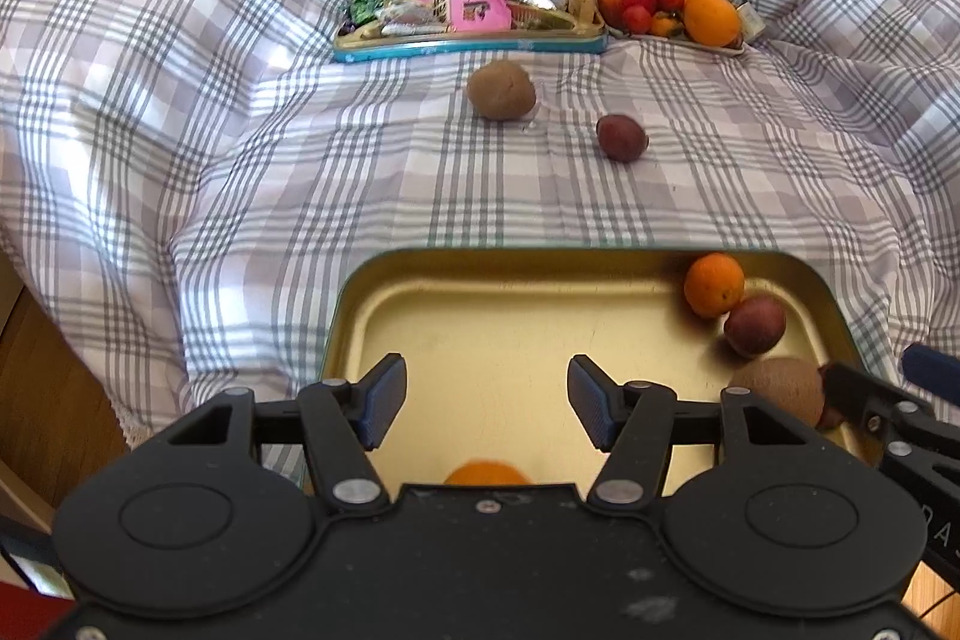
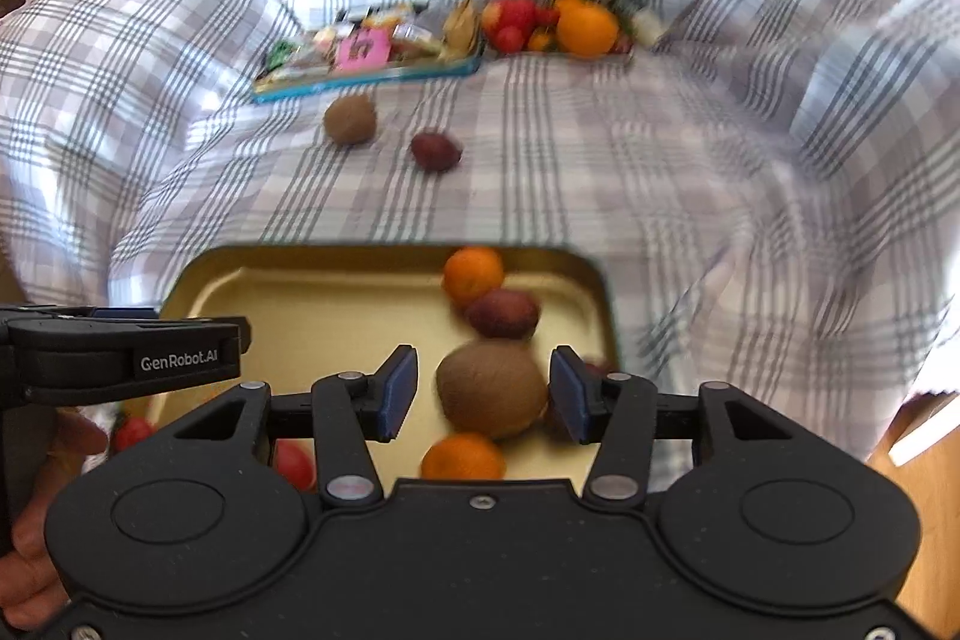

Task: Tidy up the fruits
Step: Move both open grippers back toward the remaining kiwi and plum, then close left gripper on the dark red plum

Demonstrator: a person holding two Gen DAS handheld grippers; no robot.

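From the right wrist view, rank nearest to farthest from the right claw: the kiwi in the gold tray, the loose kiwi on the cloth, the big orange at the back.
1. Tray kiwi, between the right claw fingers.
2. Loose kiwi, mid-cloth, left.
3. Big orange, far back, right.

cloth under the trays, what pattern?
The cloth is plaid: grey and lilac checks on white. Sharpest in the left wrist view.

A teal tin of snack packets (image 1: 474,13) lies on the rumpled plaid cloth (image 1: 180,118).
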